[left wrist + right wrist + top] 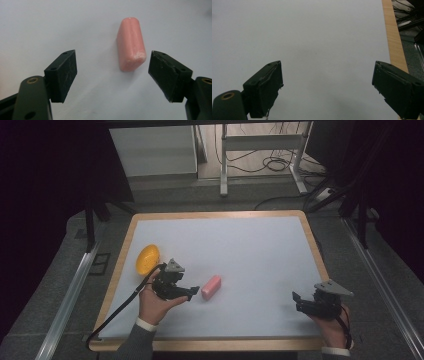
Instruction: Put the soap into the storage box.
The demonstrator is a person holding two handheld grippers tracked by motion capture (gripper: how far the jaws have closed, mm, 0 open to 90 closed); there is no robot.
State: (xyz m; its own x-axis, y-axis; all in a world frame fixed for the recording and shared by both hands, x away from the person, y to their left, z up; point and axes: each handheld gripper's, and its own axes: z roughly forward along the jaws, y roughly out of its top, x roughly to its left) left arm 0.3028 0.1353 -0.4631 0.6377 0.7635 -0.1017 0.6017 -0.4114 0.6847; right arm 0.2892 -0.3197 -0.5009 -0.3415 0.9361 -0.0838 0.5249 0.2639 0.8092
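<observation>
Step in hand: approach. Your left gripper (112, 75), jaws spread, sits just short of the pink block (130, 43) lying flat on the white mat (250, 250). Next: advance to straddle it, then close. Right gripper (327, 90), spread, idles well right of the block.
</observation>
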